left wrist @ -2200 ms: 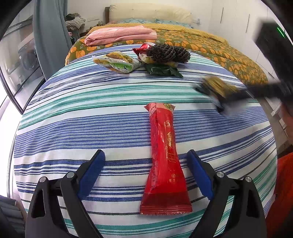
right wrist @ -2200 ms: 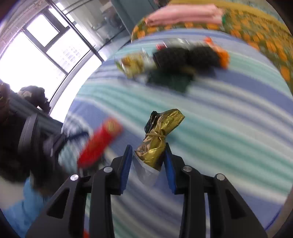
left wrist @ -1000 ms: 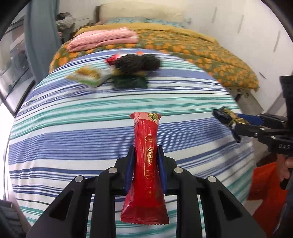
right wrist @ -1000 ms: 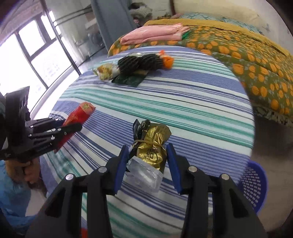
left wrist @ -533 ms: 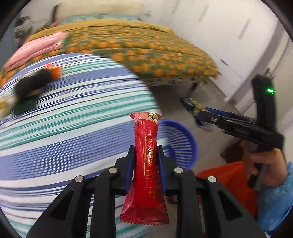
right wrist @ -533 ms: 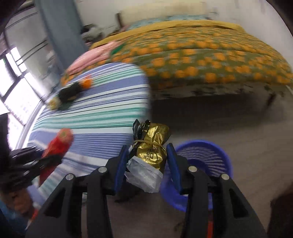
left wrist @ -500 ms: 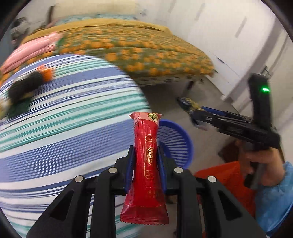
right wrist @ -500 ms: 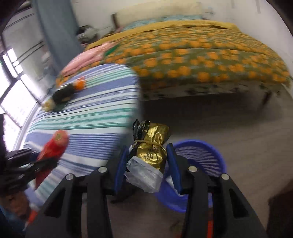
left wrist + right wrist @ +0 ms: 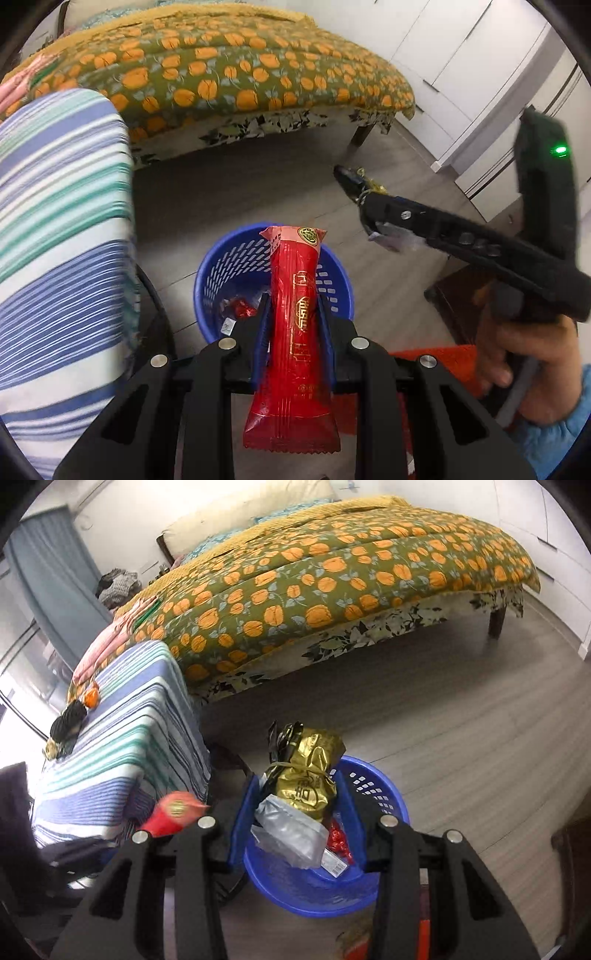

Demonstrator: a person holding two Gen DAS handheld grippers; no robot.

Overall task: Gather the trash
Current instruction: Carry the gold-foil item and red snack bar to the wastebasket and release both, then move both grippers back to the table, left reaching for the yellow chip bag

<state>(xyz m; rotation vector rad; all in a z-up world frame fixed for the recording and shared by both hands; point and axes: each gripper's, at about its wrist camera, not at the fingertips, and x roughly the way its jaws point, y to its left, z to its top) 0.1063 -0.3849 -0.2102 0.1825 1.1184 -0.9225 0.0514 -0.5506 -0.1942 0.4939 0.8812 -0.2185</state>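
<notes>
The left gripper (image 9: 293, 332) is pointed steeply downward, its blue-padded jaws clamped tight on a red wrapper (image 9: 293, 321) that stands up between them. The right gripper (image 9: 299, 812) is likewise angled down, its jaws closed part-way on a gold packet (image 9: 306, 775) pressed between the pads. In the left wrist view the right gripper (image 9: 360, 195) is seen reaching in from the right, its handle gripped by a bare hand (image 9: 532, 365) with a blue sleeve (image 9: 561, 435) at the wrist.

Floral-quilted bed (image 9: 332, 572) on grey floor (image 9: 461, 720)
</notes>
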